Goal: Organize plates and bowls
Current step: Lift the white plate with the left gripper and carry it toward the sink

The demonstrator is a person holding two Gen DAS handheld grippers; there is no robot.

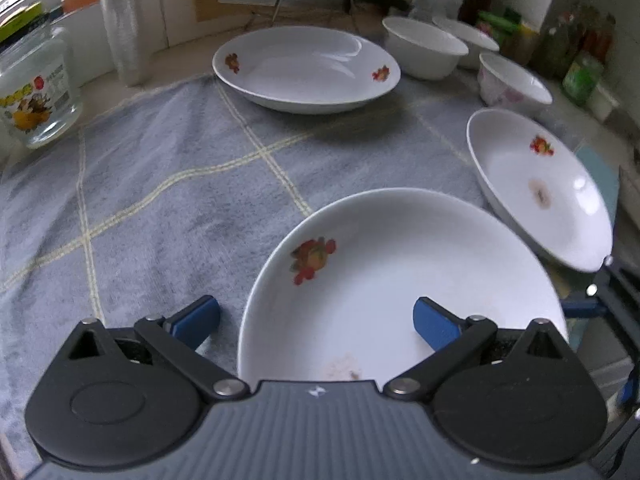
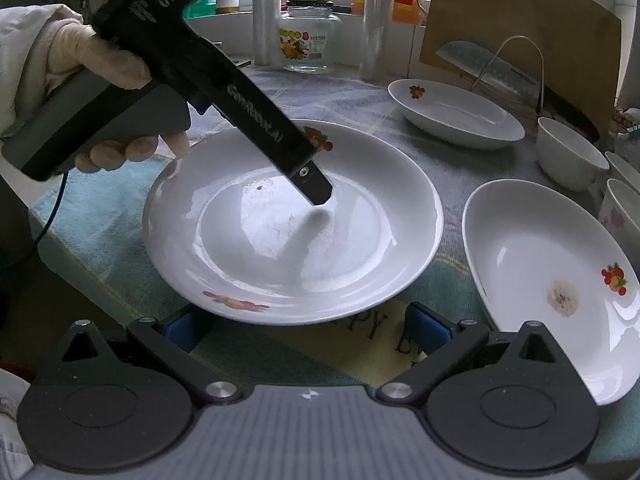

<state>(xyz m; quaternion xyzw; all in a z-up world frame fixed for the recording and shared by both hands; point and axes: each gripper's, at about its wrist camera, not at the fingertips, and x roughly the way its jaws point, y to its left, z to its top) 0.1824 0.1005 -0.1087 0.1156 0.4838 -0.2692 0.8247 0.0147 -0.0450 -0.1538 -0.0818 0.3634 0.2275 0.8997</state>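
Observation:
Three white deep plates with fruit prints lie on a cloth. The nearest plate [image 1: 400,272] [image 2: 280,232] has its near-left rim between the jaws of my open left gripper [image 1: 316,322]: one blue pad is outside on the cloth, the other over the plate's inside. In the right wrist view, a gloved hand [image 2: 80,60] holds that gripper and one of its fingers [image 2: 314,184] reaches into the plate. My right gripper [image 2: 306,330] is open just before this plate's near rim, holding nothing. A stained plate [image 1: 540,192] [image 2: 540,280] lies to the right, another plate [image 1: 304,68] [image 2: 452,112] farther back. White bowls [image 1: 424,48] [image 2: 568,156] stand beyond.
A grey-blue checked towel [image 1: 160,184] covers the counter. A glass jar [image 1: 36,88] [image 2: 310,40] stands at the back by the window. A cleaver on a wire rack [image 2: 492,68] leans against a brown board [image 2: 520,20]. Bottles and packets [image 1: 576,52] crowd the far right. The counter edge [image 2: 68,240] runs at left.

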